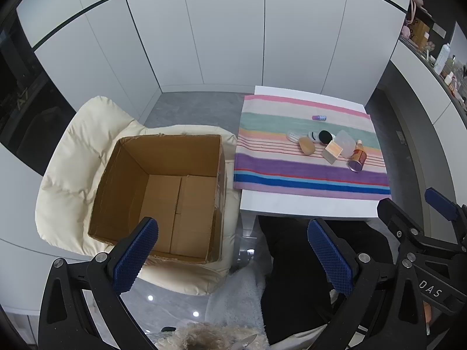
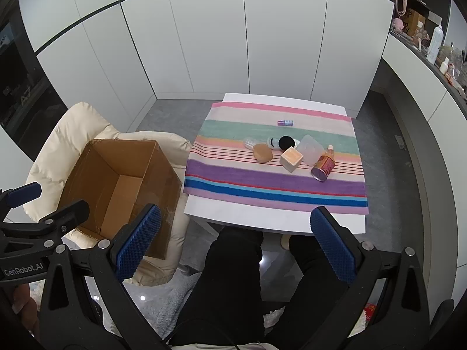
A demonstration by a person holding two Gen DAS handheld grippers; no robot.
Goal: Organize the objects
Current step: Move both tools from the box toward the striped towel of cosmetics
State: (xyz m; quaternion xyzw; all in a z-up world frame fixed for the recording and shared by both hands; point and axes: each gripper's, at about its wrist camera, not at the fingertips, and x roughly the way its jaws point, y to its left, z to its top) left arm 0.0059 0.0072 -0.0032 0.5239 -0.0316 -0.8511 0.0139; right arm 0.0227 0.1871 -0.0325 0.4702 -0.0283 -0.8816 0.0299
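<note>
An open cardboard box [image 1: 163, 192] sits on a cream padded chair [image 1: 73, 160] at the left, nothing visible inside. Beside it, a white table [image 2: 262, 218] carries a striped towel [image 2: 262, 180] with small toiletries clustered: a tan sponge [image 2: 262, 153], a wooden cube [image 2: 291, 159], an orange bottle [image 2: 323, 167] lying down. The left gripper [image 1: 233, 259] and right gripper [image 2: 236, 245] hover wide open, holding nothing.

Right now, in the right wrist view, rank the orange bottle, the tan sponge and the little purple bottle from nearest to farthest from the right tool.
1. Orange bottle, lying on the striped towel's right side, nearest the right tool.
2. Tan sponge, left of the cluster, farther back.
3. Little purple bottle, alone toward the far edge.
</note>
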